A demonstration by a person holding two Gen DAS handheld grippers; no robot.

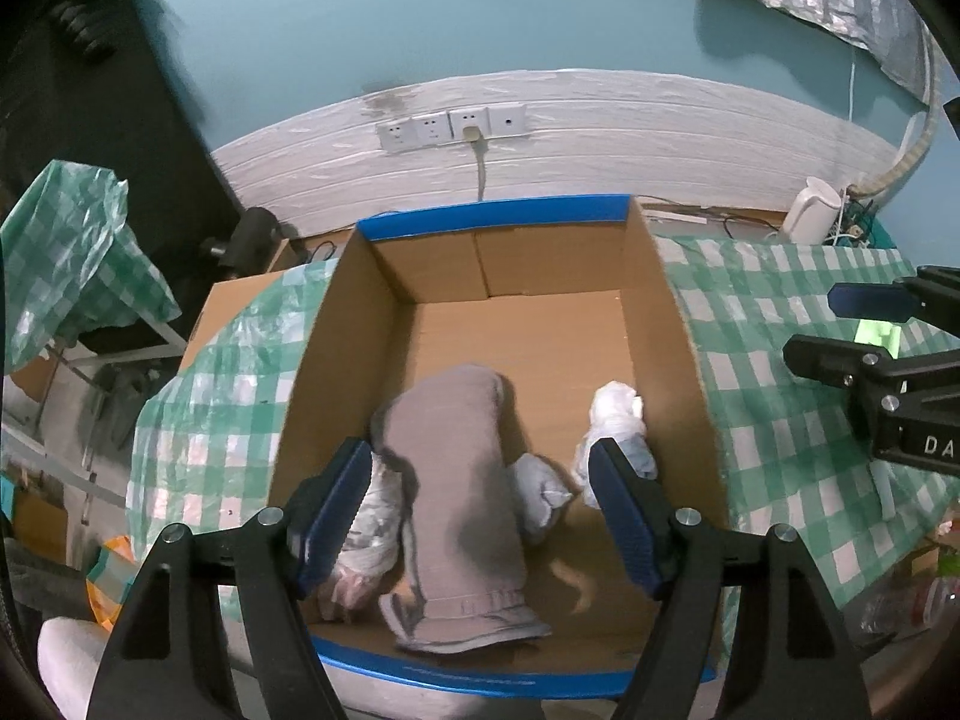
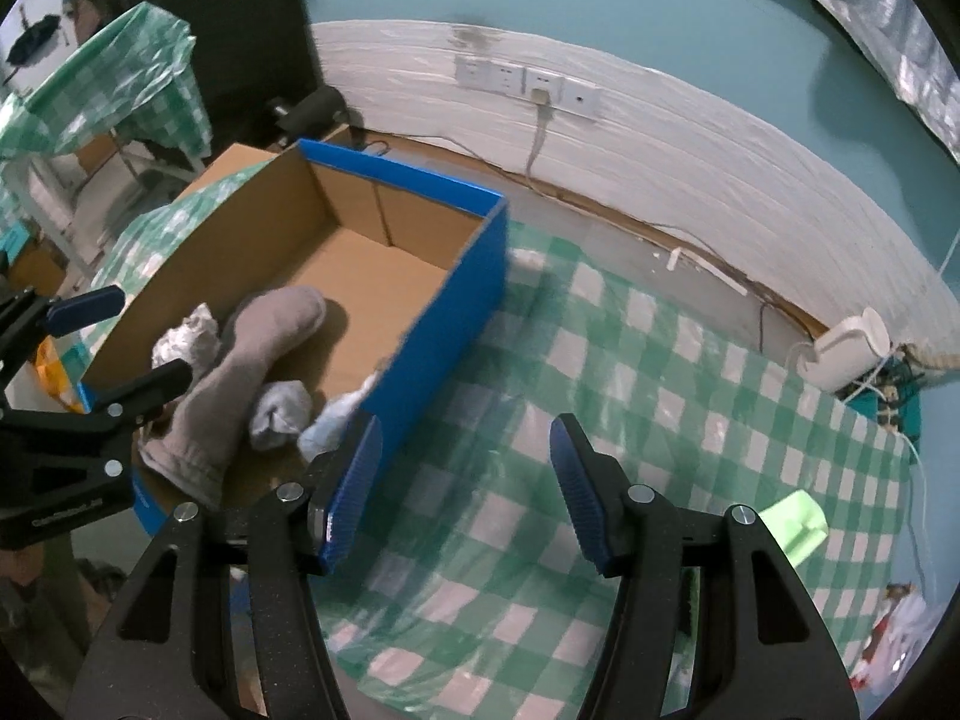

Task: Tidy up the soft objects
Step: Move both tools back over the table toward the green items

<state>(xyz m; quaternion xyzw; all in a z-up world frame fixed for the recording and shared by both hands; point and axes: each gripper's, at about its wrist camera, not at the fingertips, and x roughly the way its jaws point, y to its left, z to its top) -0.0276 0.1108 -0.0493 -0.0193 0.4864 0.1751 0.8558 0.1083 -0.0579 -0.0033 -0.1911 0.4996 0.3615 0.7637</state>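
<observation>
A cardboard box with blue outer walls stands on the green checked tablecloth. Inside it lies a long grey sock. Beside the sock are a small white rolled bundle, a pale crumpled cloth and a patterned white bundle. My left gripper hangs open above the sock, its pads apart from it. My right gripper is open over the tablecloth right of the box, holding nothing.
A light green item lies on the tablecloth to the right. A white kettle and cables sit at the back right by the wall. Wall sockets with a plugged cord are behind the box. Another checked-covered table stands at the left.
</observation>
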